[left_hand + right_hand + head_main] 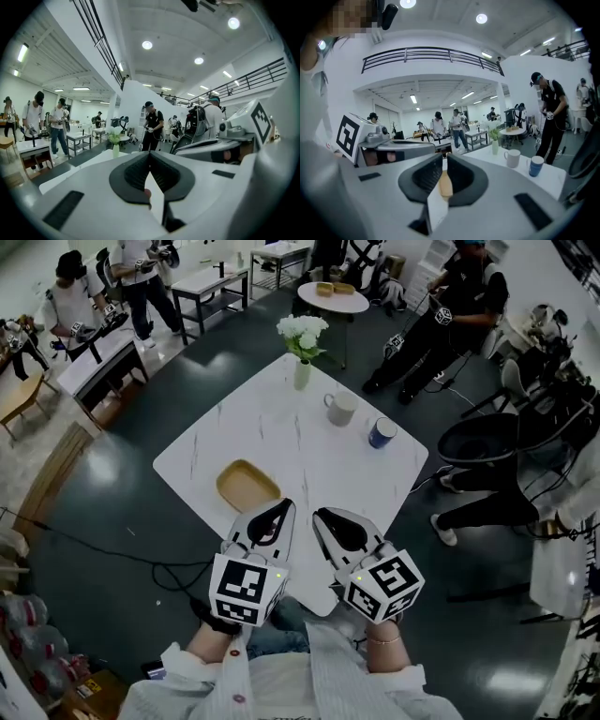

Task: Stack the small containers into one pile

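A shallow tan container lies on the white marble table, near its front-left edge. A white mug and a blue cup stand farther right; both also show in the right gripper view, the mug left of the cup. My left gripper and right gripper hover side by side over the table's near corner, just right of the tan container. Both are shut with nothing held. A sliver of the tan container shows behind the right gripper. The left gripper points across the table.
A vase of white flowers stands at the table's far corner. A black chair and a seated person's legs are to the right. A round table and several standing people lie beyond.
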Demonstrator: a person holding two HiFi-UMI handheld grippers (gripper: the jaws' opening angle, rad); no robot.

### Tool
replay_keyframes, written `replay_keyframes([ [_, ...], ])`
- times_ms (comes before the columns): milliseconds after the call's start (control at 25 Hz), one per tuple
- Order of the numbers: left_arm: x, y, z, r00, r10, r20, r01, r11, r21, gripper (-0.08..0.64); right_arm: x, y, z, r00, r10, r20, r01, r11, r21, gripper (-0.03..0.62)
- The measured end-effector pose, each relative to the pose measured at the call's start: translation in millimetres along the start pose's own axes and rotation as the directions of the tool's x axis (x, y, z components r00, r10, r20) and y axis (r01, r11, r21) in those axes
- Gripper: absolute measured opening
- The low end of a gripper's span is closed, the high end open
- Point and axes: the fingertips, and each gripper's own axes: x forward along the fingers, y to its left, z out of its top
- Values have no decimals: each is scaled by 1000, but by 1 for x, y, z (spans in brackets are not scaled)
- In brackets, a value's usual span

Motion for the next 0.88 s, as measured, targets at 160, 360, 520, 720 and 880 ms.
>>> replay_keyframes([
  [160,0,-30,22,998,-39,46,38,999,18,17,-24,-4,18,999,-14,48,15,1000,-15,24],
  [360,1,-61,34,995,-72,62,70,997,28,17,-47,-11,25,998,-30,60,31,999,-29,14],
  [520,3,-71,34,994,-93,52,91,995,39,17,-52,-16,26,998,-30,62,32,999,-27,12],
  [720,3,-70,37,993,-108,39,106,993,47,17,-50,-16,30,998,-31,62,32,999,-10,11],
  [880,3,-64,35,994,-106,31,104,993,46,17,-44,-15,32,998,-24,64,24,1000,0,11],
])
